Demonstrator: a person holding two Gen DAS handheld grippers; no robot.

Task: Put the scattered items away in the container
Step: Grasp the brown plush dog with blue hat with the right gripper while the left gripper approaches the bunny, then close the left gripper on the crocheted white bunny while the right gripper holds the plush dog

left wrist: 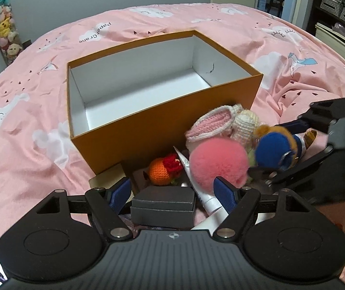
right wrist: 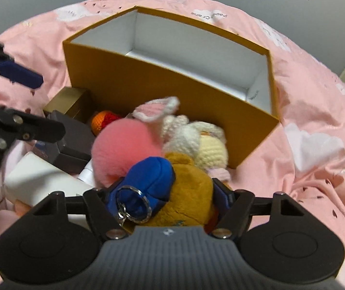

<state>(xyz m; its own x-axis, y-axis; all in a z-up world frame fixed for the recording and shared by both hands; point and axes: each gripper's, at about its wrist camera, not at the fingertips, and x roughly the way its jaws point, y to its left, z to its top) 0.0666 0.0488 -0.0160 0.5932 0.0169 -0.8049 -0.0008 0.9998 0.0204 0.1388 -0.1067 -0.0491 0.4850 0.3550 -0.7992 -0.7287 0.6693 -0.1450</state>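
Right tool [right wrist: 165, 193] straddles the brown plush keychain [right wrist: 184, 193] beside the empty orange box [right wrist: 170, 91] on the bed — pads maybe touching, grip unclear — while the left tool [left wrist: 172, 191] hangs released over the black box [left wrist: 164, 205].

This is a bedroom in a home. A bed with a pink bedsheet [left wrist: 51, 111], printed with white clouds and paper cranes, fills most of the view. Left of the bed, a column of plush toys [left wrist: 3, 26] hangs on the grey wall. Right of the bed, dark shelves [left wrist: 337, 7] hold baskets and folded clothes.
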